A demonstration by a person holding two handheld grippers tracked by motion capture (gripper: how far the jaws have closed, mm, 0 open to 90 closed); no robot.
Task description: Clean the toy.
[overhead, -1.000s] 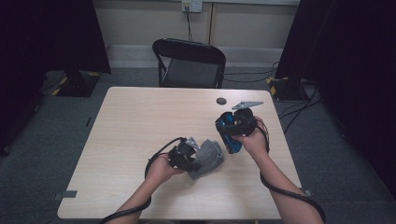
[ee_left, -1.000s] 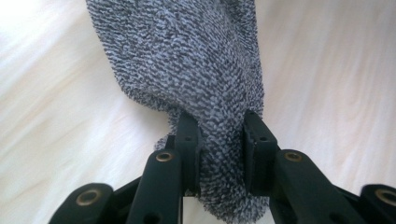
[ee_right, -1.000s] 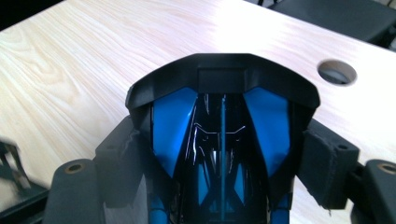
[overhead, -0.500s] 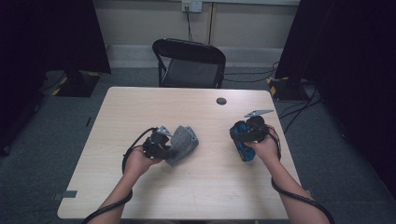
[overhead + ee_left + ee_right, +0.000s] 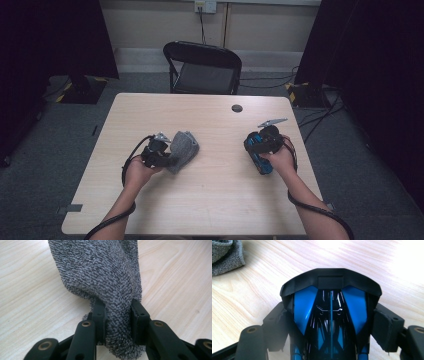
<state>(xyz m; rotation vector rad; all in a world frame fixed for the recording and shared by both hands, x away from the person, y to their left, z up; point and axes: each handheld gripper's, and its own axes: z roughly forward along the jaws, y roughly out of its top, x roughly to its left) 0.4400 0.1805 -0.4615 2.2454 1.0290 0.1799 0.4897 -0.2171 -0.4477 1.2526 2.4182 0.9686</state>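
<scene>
My left gripper (image 5: 165, 156) pinches a grey knitted cloth (image 5: 183, 150) near one end; in the left gripper view the jaws press the bunched cloth (image 5: 110, 282) from both sides, so the rest of it fans forward and rests on the wooden table (image 5: 210, 200). Holding it by a gathered end leaves a broad free pad, which I judge suits wiping. My right gripper (image 5: 261, 150) clamps a blue-and-black toy car (image 5: 260, 152); in the right gripper view its jaws press the flanks of the toy car (image 5: 330, 315), the black spoiler pointing away from the camera and the glossy upper body left exposed. I hold the two well apart, cloth at the table's left centre, car toward its right, so neither hand crowds the other before the cloth meets the car.
</scene>
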